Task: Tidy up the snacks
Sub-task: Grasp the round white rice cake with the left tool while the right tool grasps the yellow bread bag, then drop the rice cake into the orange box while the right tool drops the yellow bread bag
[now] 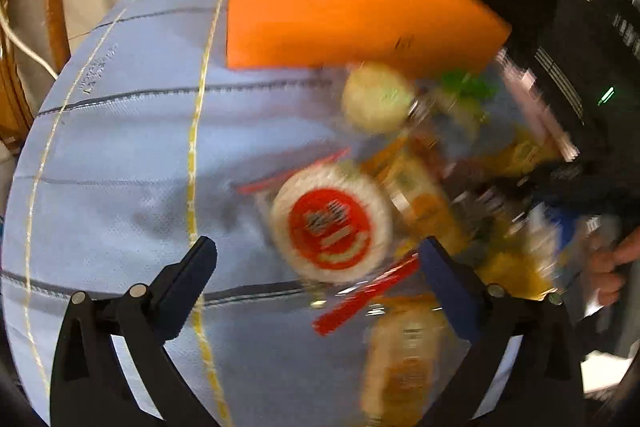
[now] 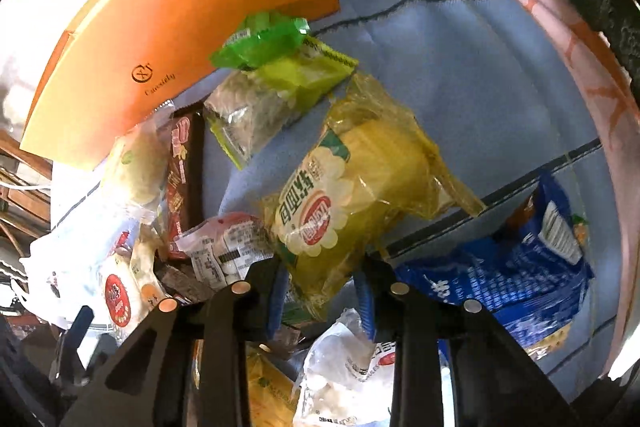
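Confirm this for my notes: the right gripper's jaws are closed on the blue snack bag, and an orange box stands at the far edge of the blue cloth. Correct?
Not quite. The right gripper has its jaws closed on the lower end of the yellow snack packet, not the blue snack bag, which lies untouched on the blue cloth to the side. The right wrist view shows this. The orange box does stand at the cloth's far edge.

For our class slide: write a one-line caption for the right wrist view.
Right gripper shut on yellow snack packet above blue cloth.

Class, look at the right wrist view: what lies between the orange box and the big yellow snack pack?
A clear packet with a yellow-green end lies between the orange box and the yellow pack.
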Demonstrator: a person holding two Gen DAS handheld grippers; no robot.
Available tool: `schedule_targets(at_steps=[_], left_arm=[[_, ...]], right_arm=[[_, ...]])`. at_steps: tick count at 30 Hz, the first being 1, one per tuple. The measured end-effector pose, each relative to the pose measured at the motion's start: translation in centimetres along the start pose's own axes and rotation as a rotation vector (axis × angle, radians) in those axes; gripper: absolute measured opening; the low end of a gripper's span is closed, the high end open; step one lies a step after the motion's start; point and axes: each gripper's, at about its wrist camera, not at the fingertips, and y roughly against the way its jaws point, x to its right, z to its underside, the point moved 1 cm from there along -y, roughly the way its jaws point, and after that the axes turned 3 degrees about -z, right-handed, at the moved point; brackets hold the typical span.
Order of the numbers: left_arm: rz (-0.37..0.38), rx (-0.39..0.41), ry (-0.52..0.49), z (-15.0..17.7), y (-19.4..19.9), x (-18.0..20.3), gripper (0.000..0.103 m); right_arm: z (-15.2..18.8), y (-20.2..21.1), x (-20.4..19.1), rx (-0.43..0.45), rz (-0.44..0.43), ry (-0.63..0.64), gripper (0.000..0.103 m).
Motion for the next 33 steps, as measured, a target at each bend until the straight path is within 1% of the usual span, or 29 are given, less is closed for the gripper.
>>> schedule_targets(at_steps=[1, 2, 3, 4, 6, 7, 9, 10, 11, 12, 13, 16, 18, 19, 21, 23, 25, 27, 30, 31, 33], left_arm=[[-0.037, -0.038, 0.001, 0.4, -1.3, -0.3, 0.099], [-0.044, 0.034, -0.023, 0.6, -1.0, 0.1, 0.099], [-0.013, 0.051, -0.043, 0.8, -1.3, 0.8, 0.099], [-0.049, 0.066, -0.066, 0.8, -1.4, 1.4, 0.099], [-0.108, 0.060, -0.150, 0.6, -2.2, 3.2, 0.099], [-0.145, 0.070, -0.173, 0.4, -2.6, 3.8, 0.099], [-0.165, 0.074, -0.103, -0.3, -2.7, 4.1, 0.098], [-0.178, 0.071, -0.082, -0.7, -2.7, 4.2, 0.086], [-0.190, 0.091, -0.058, -1.1, -2.3, 4.1, 0.068], [-0.165, 0.082, -0.026, -1.5, -2.0, 3.8, 0.064], [-0.138, 0.065, 0.004, -1.8, -1.9, 3.5, 0.064], [-0.158, 0.067, -0.030, -1.8, -1.6, 3.4, 0.063], [-0.146, 0.057, -0.008, -1.7, -1.0, 3.4, 0.063], [-0.143, 0.072, -0.006, -1.7, -0.5, 3.3, 0.063], [-0.178, 0.130, -0.048, -1.9, 1.0, 3.7, 0.063], [-0.202, 0.170, -0.075, -2.5, 2.7, 4.3, 0.063], [-0.203, 0.183, -0.054, -3.3, 3.9, 4.7, 0.063], [-0.193, 0.206, 0.012, -5.0, 5.4, 4.9, 0.063], [-0.204, 0.226, 0.109, -8.4, 7.4, 4.9, 0.063], [-0.196, 0.224, 0.135, -9.7, 8.0, 5.0, 0.063], [-0.193, 0.225, 0.155, -12.0, 8.4, 5.6, 0.063]], right_arm=[[0.0, 0.0, -0.2, 0.003, 0.003, 0.010, 0.030], [0.0, 0.0, -0.3, 0.009, 0.003, 0.014, 0.030], [-0.1, -0.1, -0.5, 0.012, 0.003, 0.012, 0.030], [-0.1, -0.2, -0.5, 0.009, 0.000, 0.009, 0.030], [-0.5, -0.5, -0.2, 0.008, -0.001, 0.007, 0.030], [-0.6, -0.5, -0.2, 0.011, -0.001, 0.009, 0.030], [-0.2, -0.3, 0.2, 0.013, -0.002, 0.013, 0.030], [-0.3, -0.2, 0.4, 0.012, -0.007, 0.009, 0.030], [-0.3, -0.4, 0.6, 0.011, -0.013, 0.003, 0.030], [-0.3, -0.2, 0.8, 0.009, -0.020, -0.004, 0.030], [-0.4, -0.1, 1.0, 0.009, -0.023, -0.005, 0.030], [-0.5, 0.3, 1.4, 0.009, -0.034, -0.011, 0.030], [-0.5, 0.5, 1.6, 0.012, -0.040, -0.007, 0.030], [-0.6, 0.7, 1.7, 0.013, -0.045, -0.007, 0.030], [-0.8, 1.2, 1.9, 0.020, -0.057, -0.006, 0.030], [-1.0, 2.1, 1.5, 0.051, -0.042, 0.022, 0.030], [-1.3, 3.3, 1.0, 0.084, -0.040, 0.046, 0.030], [-1.7, 4.8, 0.3, 0.121, -0.032, 0.081, 0.030], [-2.7, 7.8, -1.4, 0.217, -0.002, 0.168, 0.030], [-3.2, 9.1, -2.2, 0.257, 0.002, 0.208, 0.030], [-4.2, 11.1, -3.7, 0.326, 0.021, 0.272, 0.030]])
